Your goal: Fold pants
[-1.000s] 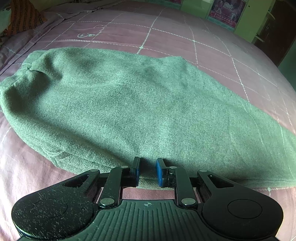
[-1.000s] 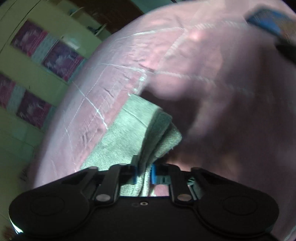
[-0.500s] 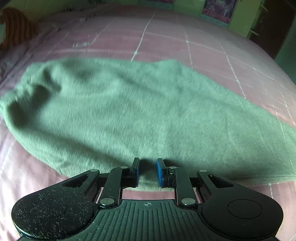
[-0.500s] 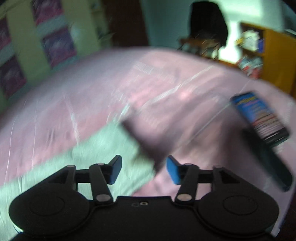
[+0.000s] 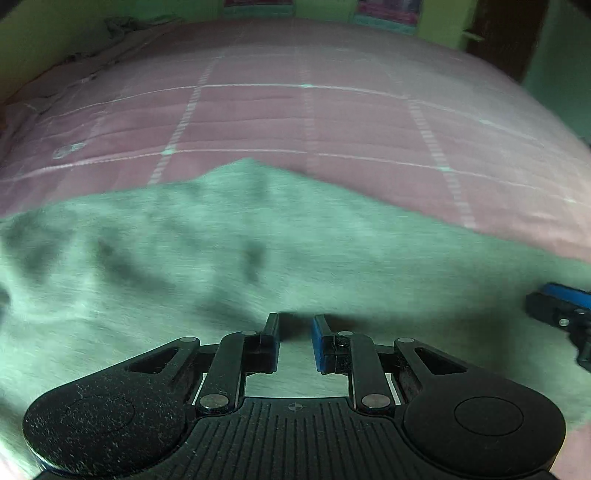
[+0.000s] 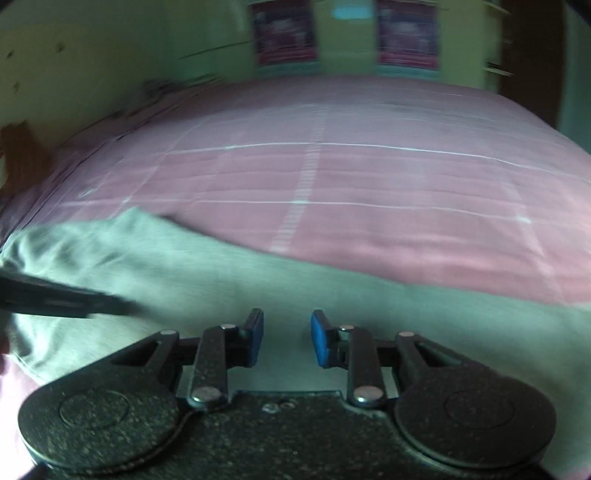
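On bed: pants lengthwise left-right, both jaws parted.

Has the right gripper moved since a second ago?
Yes. The right gripper let go of the pants and swung round to face the posters, open.

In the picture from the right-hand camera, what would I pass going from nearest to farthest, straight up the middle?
Black two-finger right claw with blue pads → green woolly pants → pink bedsheet with white grid lines → yellow-green wall with two purple posters.
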`<action>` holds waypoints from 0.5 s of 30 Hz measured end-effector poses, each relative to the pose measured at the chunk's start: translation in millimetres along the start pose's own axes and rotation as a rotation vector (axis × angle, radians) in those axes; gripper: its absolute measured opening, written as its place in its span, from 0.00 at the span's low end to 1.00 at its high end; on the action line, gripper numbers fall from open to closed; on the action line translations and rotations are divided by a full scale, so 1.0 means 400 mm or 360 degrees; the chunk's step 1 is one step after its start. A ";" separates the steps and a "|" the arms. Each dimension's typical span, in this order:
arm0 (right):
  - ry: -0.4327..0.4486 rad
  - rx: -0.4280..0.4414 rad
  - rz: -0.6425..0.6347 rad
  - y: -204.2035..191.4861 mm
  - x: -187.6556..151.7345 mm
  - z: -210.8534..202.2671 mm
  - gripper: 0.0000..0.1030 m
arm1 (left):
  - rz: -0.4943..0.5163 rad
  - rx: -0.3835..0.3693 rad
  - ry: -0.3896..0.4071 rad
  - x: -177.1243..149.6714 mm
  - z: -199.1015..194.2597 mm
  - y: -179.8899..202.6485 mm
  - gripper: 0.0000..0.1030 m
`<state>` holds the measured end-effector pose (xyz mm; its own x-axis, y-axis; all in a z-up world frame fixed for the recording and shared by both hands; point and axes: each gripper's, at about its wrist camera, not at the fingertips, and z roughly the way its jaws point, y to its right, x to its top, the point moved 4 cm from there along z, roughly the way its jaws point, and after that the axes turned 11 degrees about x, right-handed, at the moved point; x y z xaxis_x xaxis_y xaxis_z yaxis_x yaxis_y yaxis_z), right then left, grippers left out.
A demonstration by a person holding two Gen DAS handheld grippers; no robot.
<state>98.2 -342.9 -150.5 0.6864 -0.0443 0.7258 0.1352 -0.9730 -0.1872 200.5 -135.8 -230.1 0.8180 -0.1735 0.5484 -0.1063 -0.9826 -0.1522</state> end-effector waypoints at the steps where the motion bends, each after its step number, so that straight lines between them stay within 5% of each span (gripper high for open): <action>1: -0.0026 -0.0007 -0.0022 -0.011 0.010 0.030 0.26 | -0.0020 0.0026 0.0007 0.004 0.008 -0.032 0.18; 4: -0.0168 -0.0155 -0.0115 0.025 -0.009 0.086 0.24 | -0.0053 0.0192 0.0025 0.002 0.030 -0.147 0.18; 9: -0.0112 -0.0327 -0.0003 0.167 -0.022 0.038 0.17 | -0.0212 0.0226 -0.0022 -0.008 0.034 -0.301 0.18; 11: -0.0097 -0.0368 0.0060 0.193 -0.010 0.020 0.18 | -0.0279 0.0167 -0.0030 0.005 0.019 -0.295 0.19; 15: -0.0040 -0.0242 0.0002 0.126 0.030 0.037 0.22 | -0.0118 0.0036 0.0022 0.065 0.010 -0.156 0.19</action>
<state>123.8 -389.2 -161.0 0.7045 -0.0416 0.7085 0.0258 -0.9961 -0.0842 230.7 -78.9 -209.6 0.8154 -0.1014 0.5700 -0.0328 -0.9910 -0.1294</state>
